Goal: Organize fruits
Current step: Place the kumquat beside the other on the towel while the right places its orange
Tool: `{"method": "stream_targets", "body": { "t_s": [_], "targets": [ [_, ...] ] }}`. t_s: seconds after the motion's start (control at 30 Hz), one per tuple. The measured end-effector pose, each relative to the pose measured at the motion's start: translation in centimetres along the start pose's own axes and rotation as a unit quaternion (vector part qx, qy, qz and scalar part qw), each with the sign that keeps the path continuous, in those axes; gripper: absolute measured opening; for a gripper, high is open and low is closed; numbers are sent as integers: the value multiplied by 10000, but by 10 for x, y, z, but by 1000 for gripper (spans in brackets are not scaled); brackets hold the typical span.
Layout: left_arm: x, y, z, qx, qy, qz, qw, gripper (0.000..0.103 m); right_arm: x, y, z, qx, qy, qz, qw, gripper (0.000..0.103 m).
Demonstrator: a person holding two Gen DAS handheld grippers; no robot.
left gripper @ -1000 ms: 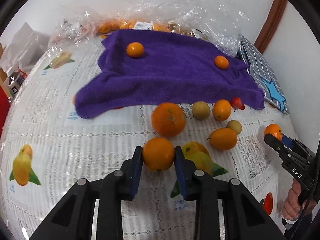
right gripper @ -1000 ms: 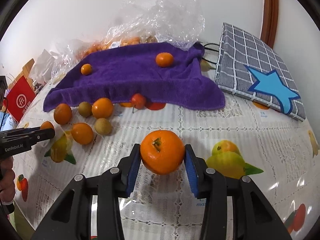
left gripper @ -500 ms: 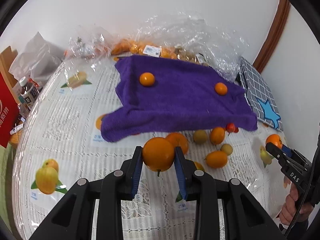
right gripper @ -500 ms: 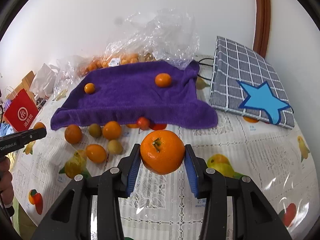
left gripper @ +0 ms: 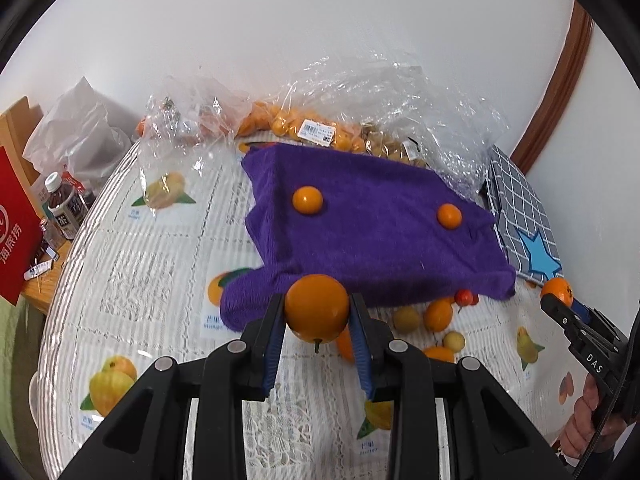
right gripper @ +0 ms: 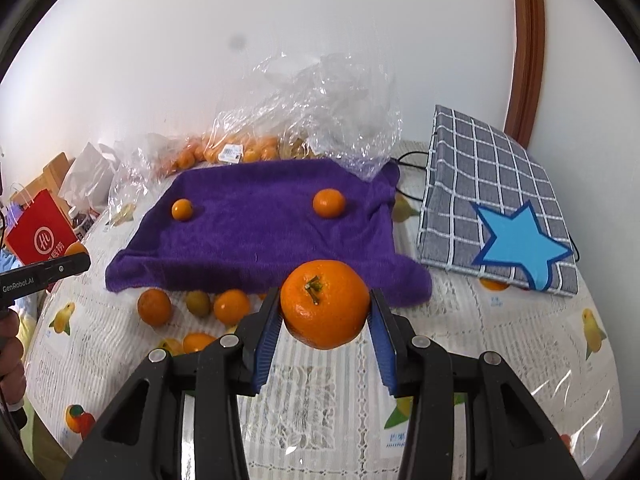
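My left gripper [left gripper: 318, 340] is shut on a smooth orange [left gripper: 317, 307] and holds it above the table, near the front edge of the purple towel [left gripper: 372, 240]. My right gripper [right gripper: 324, 332] is shut on a stemmed mandarin [right gripper: 324, 304], also lifted in front of the towel [right gripper: 256, 232]. Two small oranges lie on the towel [left gripper: 307, 200] [left gripper: 449, 216]. Several loose fruits lie on the tablecloth before the towel's front edge [right gripper: 154, 306] [right gripper: 231, 306] [left gripper: 407, 319]. The right gripper shows at the right edge of the left wrist view [left gripper: 560, 300].
Clear plastic bags of fruit [left gripper: 320, 132] lie behind the towel by the wall. A grey checked bag with a blue star [right gripper: 496, 208] lies at the right. A red paper bag [right gripper: 38, 236] and bottles [left gripper: 64, 208] stand off the table's left edge.
Both grippers have risen and pulled back with their fruit, so the table and towel look smaller and farther. The fruits on the table have not moved.
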State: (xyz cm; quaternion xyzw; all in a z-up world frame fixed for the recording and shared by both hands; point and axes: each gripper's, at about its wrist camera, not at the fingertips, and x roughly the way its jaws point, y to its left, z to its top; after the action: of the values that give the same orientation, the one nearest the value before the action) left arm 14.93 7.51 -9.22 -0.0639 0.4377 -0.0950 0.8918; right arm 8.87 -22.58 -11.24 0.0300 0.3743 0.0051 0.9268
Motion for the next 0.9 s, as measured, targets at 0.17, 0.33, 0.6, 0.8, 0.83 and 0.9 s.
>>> {"method": "stream_targets", "body": {
  "t_s": [0.17,0.33,0.6,0.8,0.83,0.9],
  "targets": [
    [10,1,11,-4,12,4,10000,30,9,-4,10,6,-2,-26,10000,42],
    [22,2,21,-1,54,11,10000,30,22,-8,19,10,28,-68,10000,42],
    [45,0,36,67,130,46,9999,30,43,-17,34,18,36,-113,9999,42],
    [66,9,48,-48,195,105,9997,30,64,-20,45,-10,70,-111,9999,42],
    [69,11,50,-68,203,116,9997,30,68,-20,47,-11,74,-106,9999,42],
    [76,15,54,-107,228,141,9996,30,76,-20,50,-7,82,-96,9999,42]
  ]
}}
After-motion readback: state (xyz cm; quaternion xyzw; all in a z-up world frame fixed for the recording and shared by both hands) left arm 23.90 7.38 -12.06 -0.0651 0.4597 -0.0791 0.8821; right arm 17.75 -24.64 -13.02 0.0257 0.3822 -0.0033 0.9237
